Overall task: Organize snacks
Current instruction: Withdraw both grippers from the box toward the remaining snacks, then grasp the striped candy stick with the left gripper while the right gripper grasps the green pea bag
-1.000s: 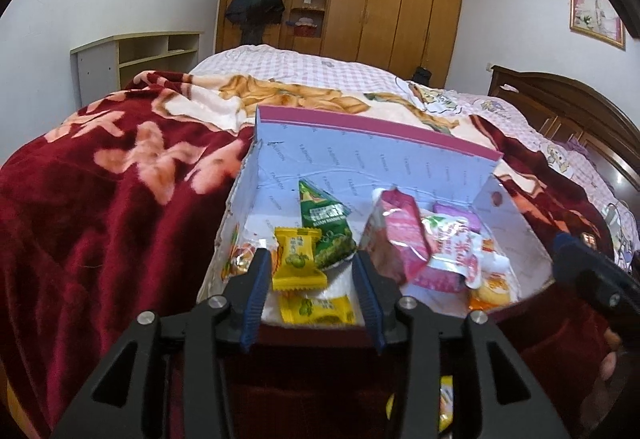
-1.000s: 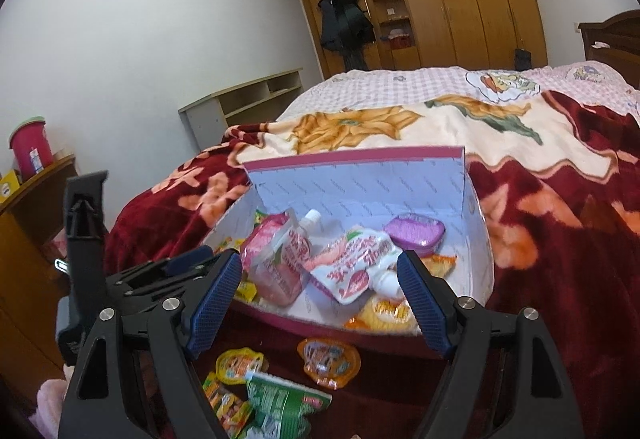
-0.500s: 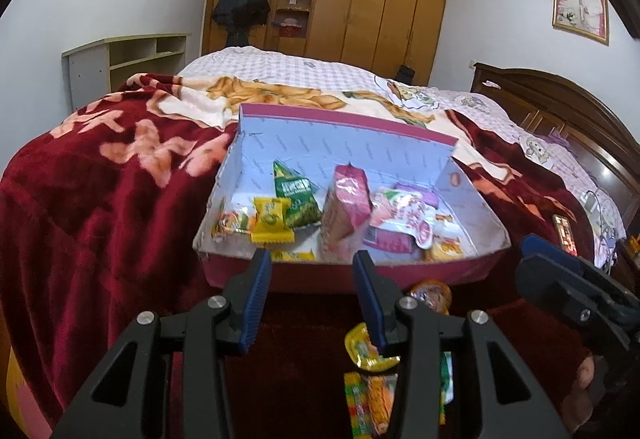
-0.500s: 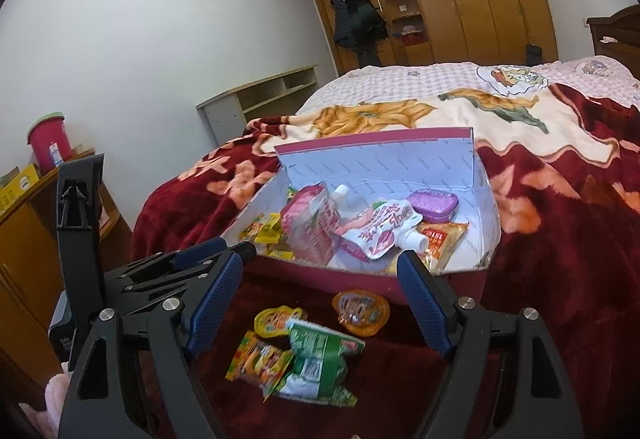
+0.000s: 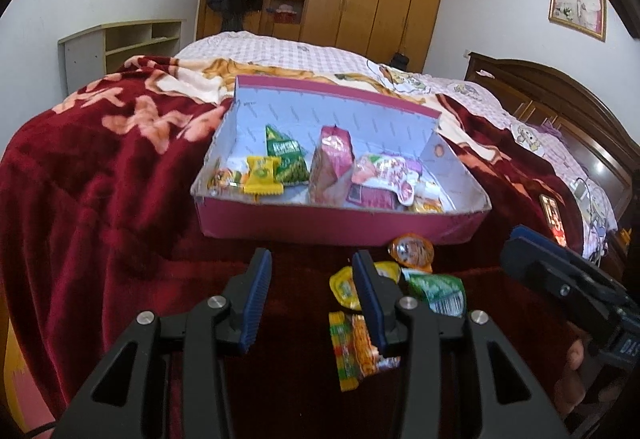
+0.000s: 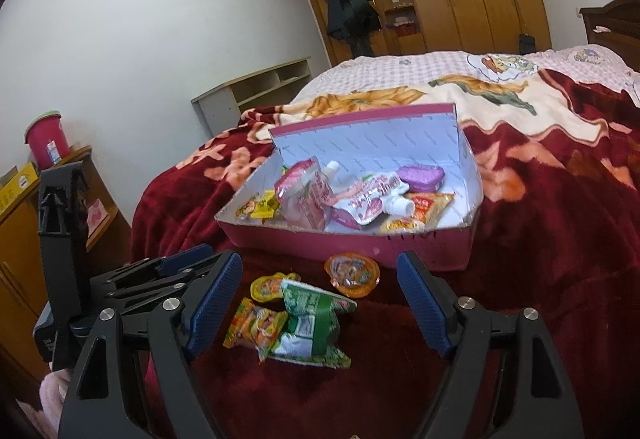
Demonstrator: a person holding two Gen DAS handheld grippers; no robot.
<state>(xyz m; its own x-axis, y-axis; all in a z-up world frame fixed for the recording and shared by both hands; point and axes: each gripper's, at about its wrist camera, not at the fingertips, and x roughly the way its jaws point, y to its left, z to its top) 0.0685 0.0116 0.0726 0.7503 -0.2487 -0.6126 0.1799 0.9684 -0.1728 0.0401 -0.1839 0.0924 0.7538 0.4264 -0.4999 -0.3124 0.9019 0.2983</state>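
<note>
Both tools have backed off from the box (image 6: pixel 344 239); left tool (image 5: pixel 308 295) and right tool (image 6: pixel 320 303) gape empty above loose packets (image 6: pixel 308 319) awaiting pickup.

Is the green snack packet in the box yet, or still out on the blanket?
Out. The green packet lies on the red blanket in front of the pink box, between the open right gripper fingers.

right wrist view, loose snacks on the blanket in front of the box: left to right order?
Orange-yellow packet → green pouch → orange jelly cup. The yellow jelly cup sits behind the first two and overlaps them, so it is left out.
</note>
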